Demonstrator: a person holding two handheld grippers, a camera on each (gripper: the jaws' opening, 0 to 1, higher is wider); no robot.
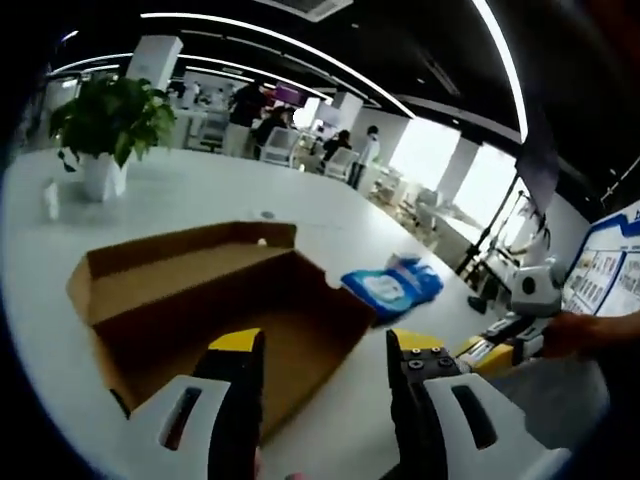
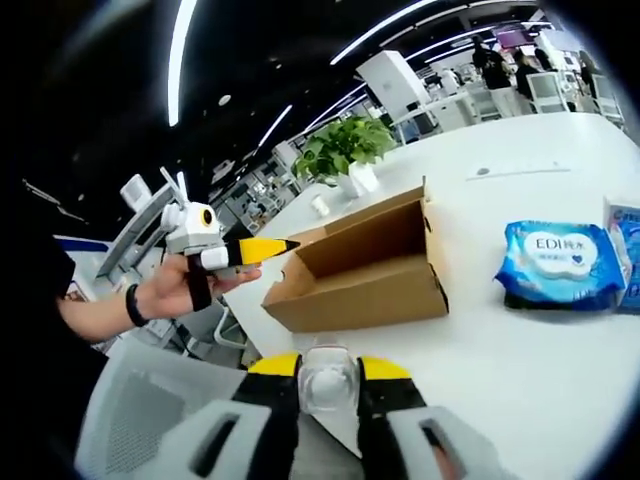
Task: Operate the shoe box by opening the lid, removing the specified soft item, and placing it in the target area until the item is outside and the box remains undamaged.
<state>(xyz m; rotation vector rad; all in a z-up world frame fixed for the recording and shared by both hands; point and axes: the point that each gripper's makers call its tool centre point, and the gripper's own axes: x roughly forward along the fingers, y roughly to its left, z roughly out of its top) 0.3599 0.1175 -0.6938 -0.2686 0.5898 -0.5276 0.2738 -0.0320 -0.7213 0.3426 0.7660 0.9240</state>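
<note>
A brown cardboard shoe box lies on the white table with its lid folded back, and the brown floor I can see is bare. My left gripper hovers open just in front of the box's near wall. A blue wipes pack lies to the right of the box. In the right gripper view the box sits ahead and the blue pack lies to its right. My right gripper is shut on a small pale translucent item, off the table's near edge.
A potted plant and a small white bottle stand at the table's far side. A second blue pack lies at the right edge. A grey chair sits below the table edge. A hand holds the left gripper.
</note>
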